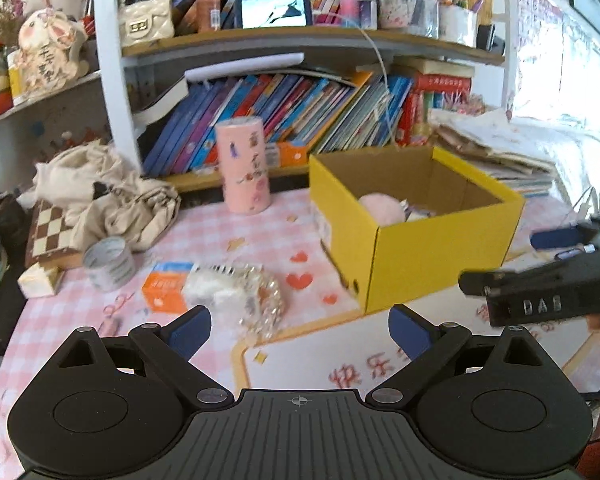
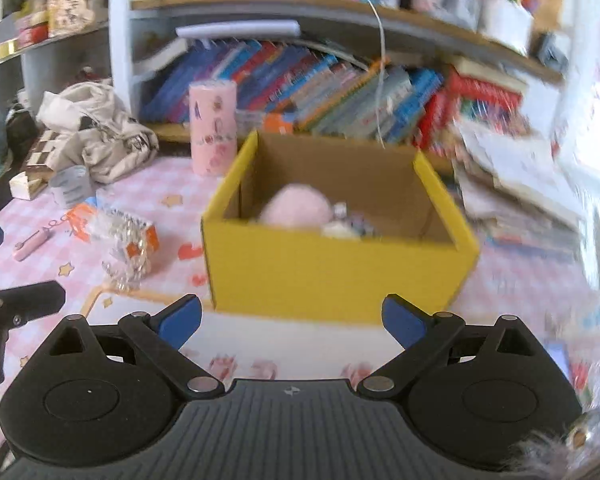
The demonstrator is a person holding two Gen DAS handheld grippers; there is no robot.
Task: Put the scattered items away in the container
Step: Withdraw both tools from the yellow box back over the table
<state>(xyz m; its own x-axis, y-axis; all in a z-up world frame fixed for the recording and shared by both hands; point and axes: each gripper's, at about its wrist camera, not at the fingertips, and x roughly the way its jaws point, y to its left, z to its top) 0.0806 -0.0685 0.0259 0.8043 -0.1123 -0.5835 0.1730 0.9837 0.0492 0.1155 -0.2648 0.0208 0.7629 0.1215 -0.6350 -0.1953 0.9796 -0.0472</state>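
The yellow cardboard box (image 1: 420,256) (image 2: 340,272) stands open on the pink checked table, with a pink plush (image 1: 380,208) (image 2: 296,204) and small items inside. Left of the box lie a beaded pearl bag (image 1: 256,296) (image 2: 128,240) on an orange carton (image 1: 166,286), and a small pink pen-like thing (image 2: 32,244). My left gripper (image 1: 300,332) is open and holds nothing, just short of the beaded bag. My right gripper (image 2: 292,320) (image 1: 560,246) is open too, with nothing between its blue pads, in front of the box's near wall.
A pink cylinder (image 1: 246,164) stands behind. A grey tin (image 1: 108,264), a checkerboard box (image 1: 50,232) and crumpled cloth (image 1: 100,196) crowd the left. Shelves of books (image 1: 300,116) line the back; stacked papers (image 1: 508,152) lie right. A white board (image 1: 320,364) lies near me.
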